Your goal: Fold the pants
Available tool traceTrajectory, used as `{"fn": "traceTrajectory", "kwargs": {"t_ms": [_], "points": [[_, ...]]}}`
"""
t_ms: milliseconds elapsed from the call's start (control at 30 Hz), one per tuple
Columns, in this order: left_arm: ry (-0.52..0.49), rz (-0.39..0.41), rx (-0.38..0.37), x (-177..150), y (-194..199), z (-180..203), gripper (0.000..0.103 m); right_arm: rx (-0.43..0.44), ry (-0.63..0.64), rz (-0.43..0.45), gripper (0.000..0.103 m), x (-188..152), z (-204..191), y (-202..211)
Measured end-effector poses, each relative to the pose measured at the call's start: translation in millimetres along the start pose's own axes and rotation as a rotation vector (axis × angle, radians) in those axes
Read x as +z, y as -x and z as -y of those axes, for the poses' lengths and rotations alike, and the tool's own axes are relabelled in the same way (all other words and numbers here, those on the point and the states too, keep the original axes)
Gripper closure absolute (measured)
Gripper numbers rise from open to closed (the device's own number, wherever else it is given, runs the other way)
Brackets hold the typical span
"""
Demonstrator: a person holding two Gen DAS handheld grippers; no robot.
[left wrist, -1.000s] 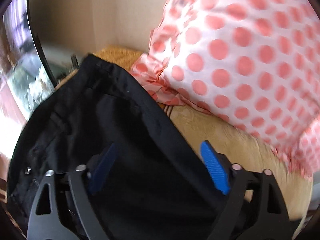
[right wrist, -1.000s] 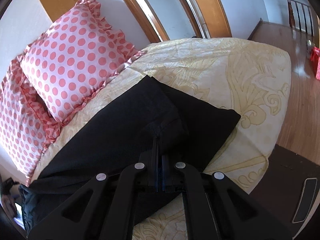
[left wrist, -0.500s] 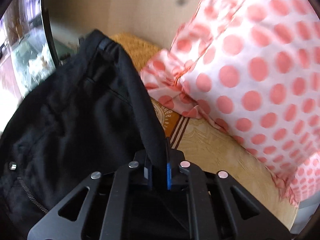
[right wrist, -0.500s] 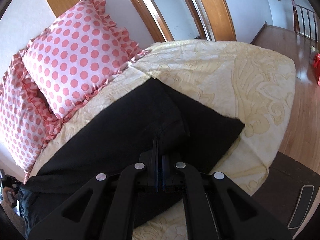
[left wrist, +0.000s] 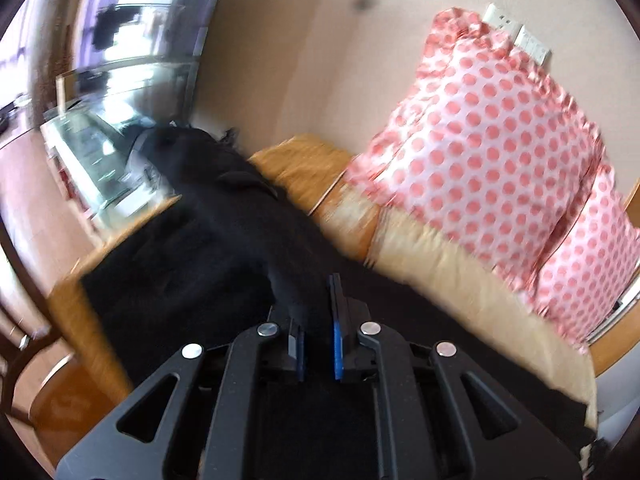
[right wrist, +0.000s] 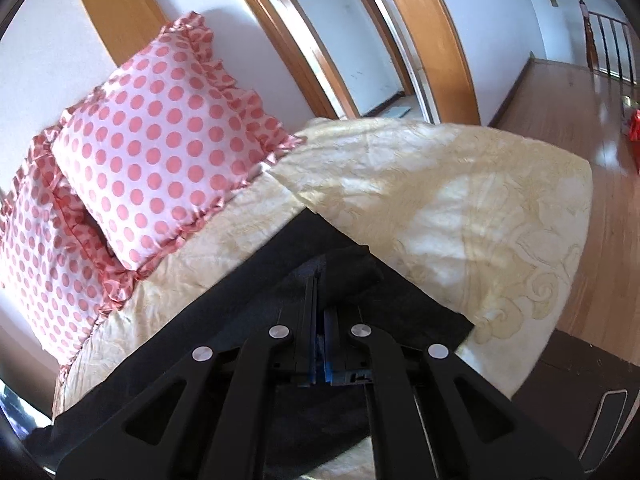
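Observation:
Black pants (left wrist: 208, 248) lie on a bed with a cream patterned cover (right wrist: 440, 200). My left gripper (left wrist: 316, 300) is shut on a bunched fold of the pants at their waist end, lifted off the bed; the view is blurred. My right gripper (right wrist: 320, 280) is shut on a fold of the pants (right wrist: 248, 304) at the leg end, held just above the cover. The cloth between the fingers hides the pads.
Two pink polka-dot pillows (right wrist: 160, 152) lean against the wall at the head of the bed; they also show in the left wrist view (left wrist: 480, 152). A mirror or glass cabinet (left wrist: 104, 92) stands left. Wooden floor (right wrist: 580, 92) lies beyond the bed's foot.
My left gripper went from open over the pants to shut on them and has lifted the waist end. My right gripper has raised the leg end and carried it toward the pillows.

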State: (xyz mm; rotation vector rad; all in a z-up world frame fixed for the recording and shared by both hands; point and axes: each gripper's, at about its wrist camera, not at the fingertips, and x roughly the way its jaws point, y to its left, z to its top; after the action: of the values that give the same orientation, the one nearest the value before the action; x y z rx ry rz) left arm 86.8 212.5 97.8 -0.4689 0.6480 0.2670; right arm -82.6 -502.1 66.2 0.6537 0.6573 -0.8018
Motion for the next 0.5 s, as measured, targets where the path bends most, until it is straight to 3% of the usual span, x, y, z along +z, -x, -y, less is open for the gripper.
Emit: {"fn": "traceTrajectory", "kwargs": {"t_ms": [167,333,500], "points": [[0.092,-0.096,0.045,-60,-8,-47,0.093,-0.026,-0.034,-0.042,0.101,-10,12,-8],[0.115,-0.035,0.04,-73,-3,-54,0.093,-0.014,-0.06,-0.047,0.101,-11,17,-5],[0.159,-0.025,0.046,-71,-3,-63,0.073,-0.004,-0.09,-0.065,0.101,-9,20,-7]]}}
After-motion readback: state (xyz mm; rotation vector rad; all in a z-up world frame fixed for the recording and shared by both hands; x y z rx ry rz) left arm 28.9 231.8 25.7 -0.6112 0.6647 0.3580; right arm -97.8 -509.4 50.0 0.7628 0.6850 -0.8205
